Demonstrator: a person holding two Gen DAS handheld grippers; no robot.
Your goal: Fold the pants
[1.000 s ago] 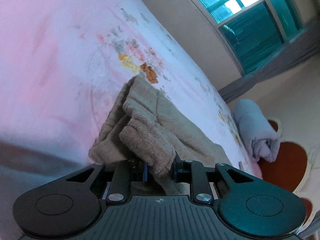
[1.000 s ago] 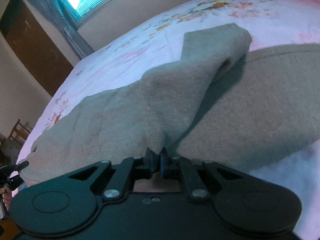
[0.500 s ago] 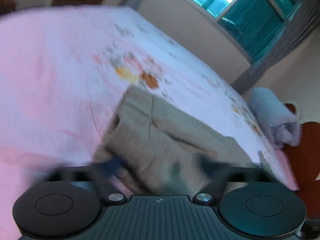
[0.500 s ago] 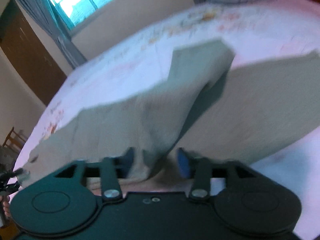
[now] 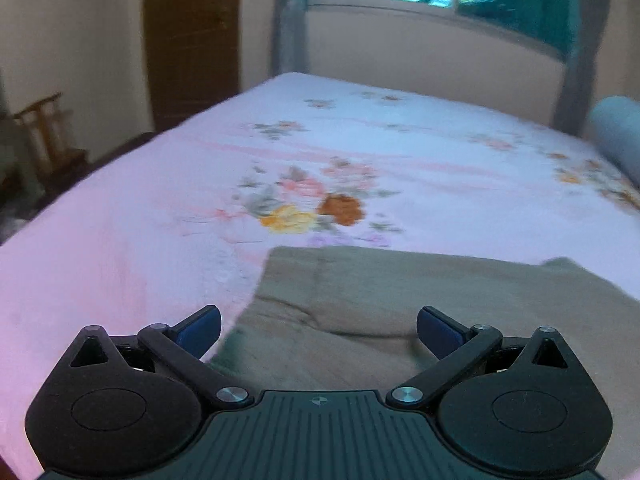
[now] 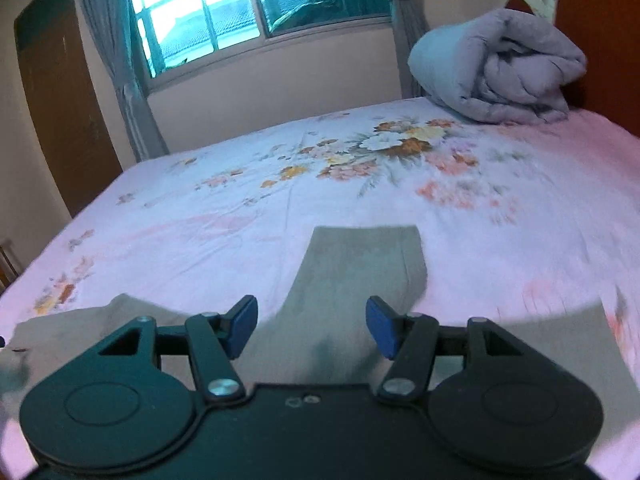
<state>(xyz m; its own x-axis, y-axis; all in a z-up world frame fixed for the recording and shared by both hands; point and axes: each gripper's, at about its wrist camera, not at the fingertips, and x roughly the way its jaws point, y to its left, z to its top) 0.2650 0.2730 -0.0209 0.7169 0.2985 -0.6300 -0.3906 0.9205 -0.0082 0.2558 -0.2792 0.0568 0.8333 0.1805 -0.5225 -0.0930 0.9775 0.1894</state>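
The grey-brown pants (image 5: 400, 304) lie flat on the bed, partly folded. In the left wrist view their left end lies just in front of my left gripper (image 5: 318, 330), which is open and empty above the cloth. In the right wrist view a folded-over part of the pants (image 6: 356, 276) points away from me, with more cloth spread to both sides. My right gripper (image 6: 312, 326) is open and empty just above it.
The bed has a pink floral sheet (image 5: 160, 208) that also shows in the right wrist view (image 6: 240, 208). A rolled grey quilt (image 6: 500, 72) sits at the headboard end. A window (image 6: 240, 8), curtains and a brown door (image 5: 192, 36) are behind. The bed's left edge drops off near a wooden chair (image 5: 44, 128).
Both grippers have opened and let go of the pants, which now lie flat. Both have drawn back and levelled out; the views have swung toward the window wall.
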